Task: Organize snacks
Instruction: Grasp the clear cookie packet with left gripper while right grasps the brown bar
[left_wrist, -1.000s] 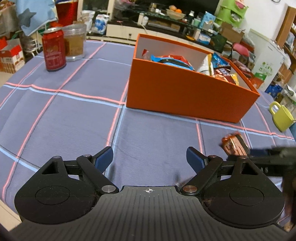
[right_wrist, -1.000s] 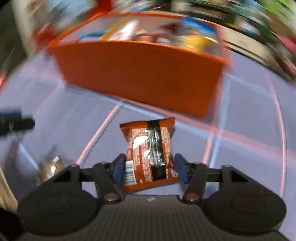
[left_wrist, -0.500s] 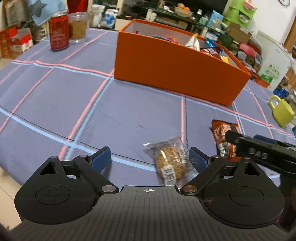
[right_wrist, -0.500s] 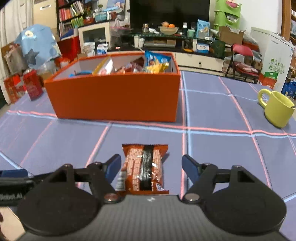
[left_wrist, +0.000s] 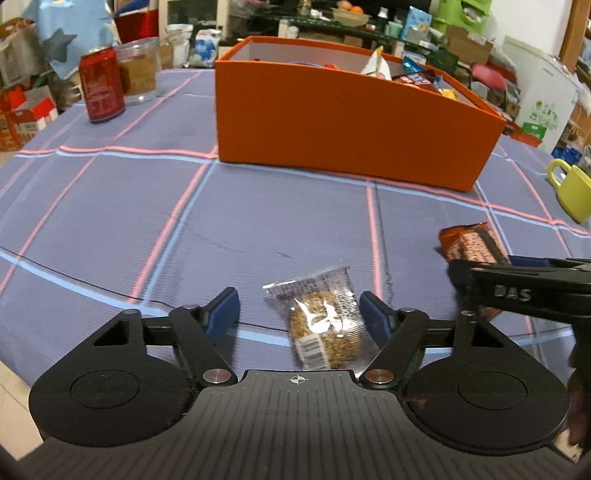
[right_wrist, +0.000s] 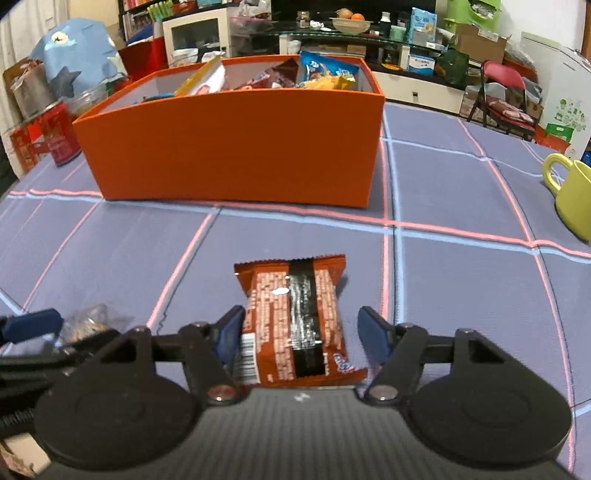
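Note:
An orange box (left_wrist: 351, 122) holding several snack packs stands on the blue checked tablecloth; it also shows in the right wrist view (right_wrist: 229, 147). A clear-wrapped round oat cookie (left_wrist: 325, 325) lies between the fingers of my open left gripper (left_wrist: 299, 310), nearer the right finger. A brown-orange snack pack (right_wrist: 295, 321) lies flat between the fingers of my open right gripper (right_wrist: 301, 328), its left edge at the left finger. The same pack (left_wrist: 472, 243) and the right gripper's finger show at the right of the left wrist view.
A red soda can (left_wrist: 101, 85) and a clear jar (left_wrist: 138, 70) stand at the far left. A yellow-green mug (right_wrist: 572, 192) stands at the right. The table's near-left edge (left_wrist: 11, 373) is close to the left gripper. Room clutter lies beyond.
My left gripper moved so that the cookie now lies between its fingers. My right gripper set the brown-orange pack on the cloth, opened, and moved closer over it.

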